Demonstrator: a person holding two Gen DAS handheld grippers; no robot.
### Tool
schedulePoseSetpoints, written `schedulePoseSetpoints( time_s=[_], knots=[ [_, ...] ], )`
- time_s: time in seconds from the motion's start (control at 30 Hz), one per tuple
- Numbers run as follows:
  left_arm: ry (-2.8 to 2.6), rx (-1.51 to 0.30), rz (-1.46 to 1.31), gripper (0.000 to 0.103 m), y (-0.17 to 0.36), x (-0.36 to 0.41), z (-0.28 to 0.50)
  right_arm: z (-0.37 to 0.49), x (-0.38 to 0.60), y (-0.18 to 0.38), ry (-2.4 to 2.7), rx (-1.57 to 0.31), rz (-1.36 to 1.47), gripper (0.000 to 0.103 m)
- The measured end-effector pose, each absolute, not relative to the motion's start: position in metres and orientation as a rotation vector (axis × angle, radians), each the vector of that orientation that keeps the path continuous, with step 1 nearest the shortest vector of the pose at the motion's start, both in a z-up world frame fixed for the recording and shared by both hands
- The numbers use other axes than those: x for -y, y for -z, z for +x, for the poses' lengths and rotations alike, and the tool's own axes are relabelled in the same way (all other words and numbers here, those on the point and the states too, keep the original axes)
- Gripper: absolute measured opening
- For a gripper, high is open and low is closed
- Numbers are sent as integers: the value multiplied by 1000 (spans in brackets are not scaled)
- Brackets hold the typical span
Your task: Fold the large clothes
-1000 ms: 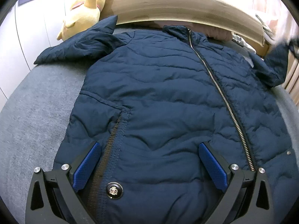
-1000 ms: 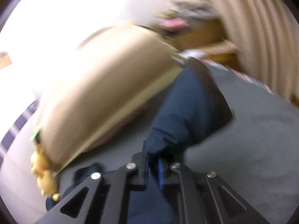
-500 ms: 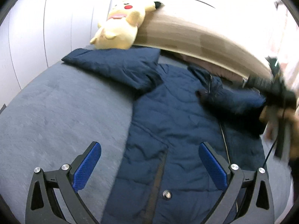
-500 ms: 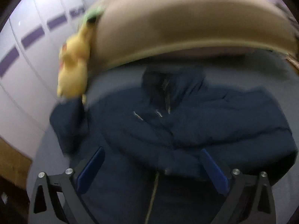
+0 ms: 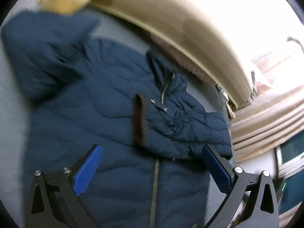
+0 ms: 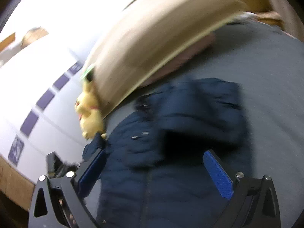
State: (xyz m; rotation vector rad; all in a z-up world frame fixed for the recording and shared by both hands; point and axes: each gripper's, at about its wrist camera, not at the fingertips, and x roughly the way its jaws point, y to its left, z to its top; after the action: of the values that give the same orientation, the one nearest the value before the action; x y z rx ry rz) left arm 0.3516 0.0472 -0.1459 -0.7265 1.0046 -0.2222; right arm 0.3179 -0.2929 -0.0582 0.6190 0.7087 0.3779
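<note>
A navy quilted jacket [image 5: 106, 114] lies front-up on the grey bed [image 5: 11, 125], zip closed. One sleeve [image 5: 182, 125] is folded across the chest, its brown cuff [image 5: 139, 119] near the collar. The other sleeve [image 5: 38, 57] stretches out to the upper left. My left gripper [image 5: 152, 169] hovers open above the jacket's lower front, nothing between its blue pads [image 5: 88, 169]. In the blurred right wrist view the jacket [image 6: 171, 171] fills the lower middle, with the folded sleeve [image 6: 199, 110] on top. My right gripper [image 6: 155, 171] is open over it and holds nothing.
A beige padded headboard [image 5: 180, 22] runs behind the jacket, with a yellow plush toy [image 6: 89, 114] at its end. White wardrobe doors with purple tiles [image 6: 38, 114] stand to the left. Beige curtains [image 5: 266, 117] hang to the right. Bare grey bed [image 6: 266, 76] lies right of the jacket.
The right gripper, shut on a sleeve a second ago, carried it across the chest, let go and opened. The left wrist view swung right and rolled; the jacket looks tilted.
</note>
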Motion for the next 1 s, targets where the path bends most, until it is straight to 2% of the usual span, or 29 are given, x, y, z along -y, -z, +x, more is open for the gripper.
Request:
schedulePoseSetpoints(
  time_s=[0.1, 0.17, 0.2, 0.23, 0.3, 0.43, 0.53, 0.93, 0.97, 1.0],
  knots=[
    [185, -1074, -714, 101, 166, -25, 379, 299, 334, 79, -313, -712, 674, 103],
    [165, -1104, -666, 72, 175, -14, 392, 288, 357, 90, -273, -713, 704, 103],
    [139, -1159, -618, 18, 183, -7, 401, 286, 364, 96, -257, -717, 717, 103],
    [118, -1217, -577, 4, 191, -2, 408, 282, 374, 100, -242, -723, 730, 103],
    [113, -1191, -545, 3, 187, -3, 411, 281, 386, 109, -226, -735, 749, 103],
    [63, -977, -430, 3, 134, -28, 391, 292, 393, 116, -218, -745, 753, 103],
    [0, -871, -401, 2, 114, -62, 374, 306, 397, 117, -213, -745, 746, 103],
    [-78, -973, -324, 3, 177, -76, 375, 473, 388, 147, -281, -928, 858, 103],
    [-79, -977, -321, 3, 181, -74, 378, 479, 385, 147, -269, -930, 851, 97],
    [-80, -980, -318, 3, 184, -73, 380, 486, 381, 147, -251, -929, 840, 82]
  ],
)
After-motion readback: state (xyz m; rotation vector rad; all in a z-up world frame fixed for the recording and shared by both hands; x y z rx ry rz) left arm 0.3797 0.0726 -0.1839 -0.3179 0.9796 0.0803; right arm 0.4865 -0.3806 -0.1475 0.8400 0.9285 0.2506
